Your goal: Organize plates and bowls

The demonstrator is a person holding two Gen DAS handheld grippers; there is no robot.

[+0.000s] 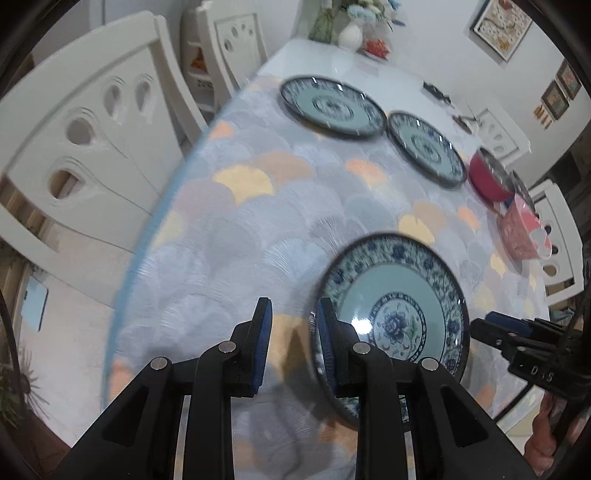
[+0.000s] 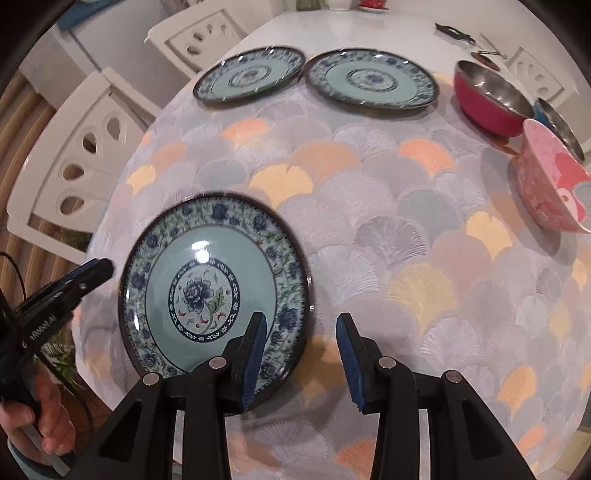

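A blue floral plate (image 1: pixel 395 302) (image 2: pixel 207 273) lies on the patterned tablecloth near the front edge. My left gripper (image 1: pixel 293 332) is open, its right finger over the plate's left rim. My right gripper (image 2: pixel 303 354) is open, its left finger over the plate's right rim. Neither holds anything. Two more matching plates (image 2: pixel 251 74) (image 2: pixel 373 79) lie side by side at the far end, also in the left wrist view (image 1: pixel 330 105) (image 1: pixel 426 147). A red metal bowl (image 2: pixel 491 99), a blue metal bowl (image 2: pixel 561 125) and a pink bowl (image 2: pixel 550 177) stand at the right.
White chairs (image 1: pixel 85 147) (image 2: pixel 74 166) stand round the table. A vase with flowers (image 1: pixel 351 33) and small items (image 2: pixel 458 33) are on the bare white far end of the table. The right gripper shows in the left wrist view (image 1: pixel 517 332), the left gripper in the right wrist view (image 2: pixel 66 284).
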